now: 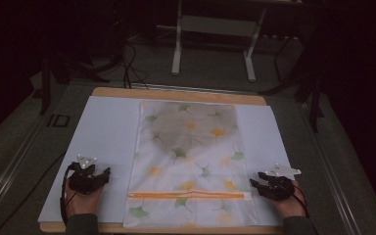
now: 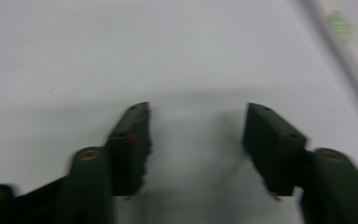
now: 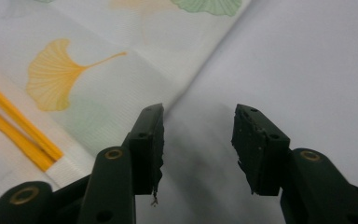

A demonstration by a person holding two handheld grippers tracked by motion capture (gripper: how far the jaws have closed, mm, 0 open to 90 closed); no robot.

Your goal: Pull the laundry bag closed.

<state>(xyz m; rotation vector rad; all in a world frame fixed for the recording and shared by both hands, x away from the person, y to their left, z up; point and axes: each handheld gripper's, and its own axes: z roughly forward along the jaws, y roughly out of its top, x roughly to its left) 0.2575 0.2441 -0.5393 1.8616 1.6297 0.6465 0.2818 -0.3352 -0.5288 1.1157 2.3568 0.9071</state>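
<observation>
High view: your left tongs [image 1: 108, 172] sit at about 8 o'clock on the worktop [image 1: 176, 94], your right tongs [image 1: 252, 183] at about 4 o'clock, one on each side of the mesh bag [image 1: 188, 161]. The bag lies flat down the middle of the white sheet [image 1: 103, 132], printed with green and yellow ginkgo leaves, its orange zipper [image 1: 186, 195] running across near the 6 o'clock edge. A darker, greyish patch shows through the fabric at the bag's 12 o'clock end.

Left tongs: apart, nothing between them. In the left gripper view [image 2: 196, 135] they hang over bare white sheet, with the bag's edge [image 2: 349, 60] off at 2 o'clock, clear of both jaws.

Right tongs: apart too, empty. In the right gripper view [image 3: 198, 140] the bag's side edge runs up from just beside the jaw at 9 o'clock; the zipper's end [image 3: 32, 140] lies left of that jaw. Contact with the fabric can't be told. The other jaw is over plain sheet.
</observation>
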